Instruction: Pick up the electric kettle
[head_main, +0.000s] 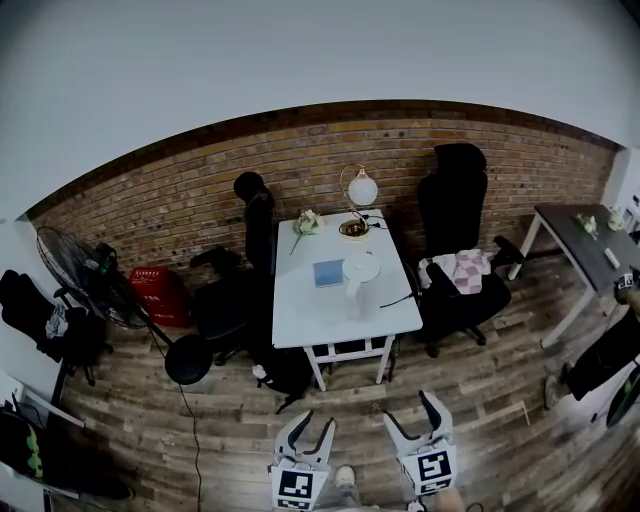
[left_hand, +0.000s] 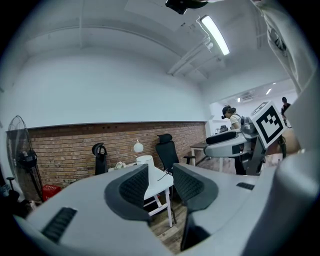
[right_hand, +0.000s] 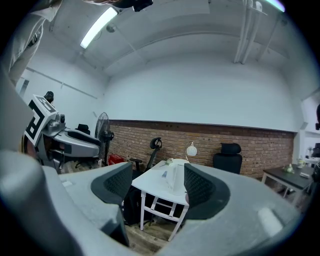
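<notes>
The white electric kettle (head_main: 360, 282) stands on the small white table (head_main: 300, 310) in the middle of the room, with a dark cord running off its right side. Both grippers hover over the wooden floor, well short of the table's front edge. My left gripper (head_main: 318, 420) has a narrow gap between its jaws and nothing in it; in the left gripper view (left_hand: 161, 182) the kettle (left_hand: 145, 161) shows far off above the gap. My right gripper (head_main: 407, 407) stands wider open and empty. In the right gripper view (right_hand: 159, 182) the kettle (right_hand: 173, 178) sits distant between the jaws.
A globe lamp (head_main: 362, 188), a flower (head_main: 306, 222) and a blue book (head_main: 328, 273) share the table. Black office chairs (head_main: 455, 240) flank it. A standing fan (head_main: 75, 275) and red crate (head_main: 158, 290) are at the left, a dark desk (head_main: 585, 240) at the right.
</notes>
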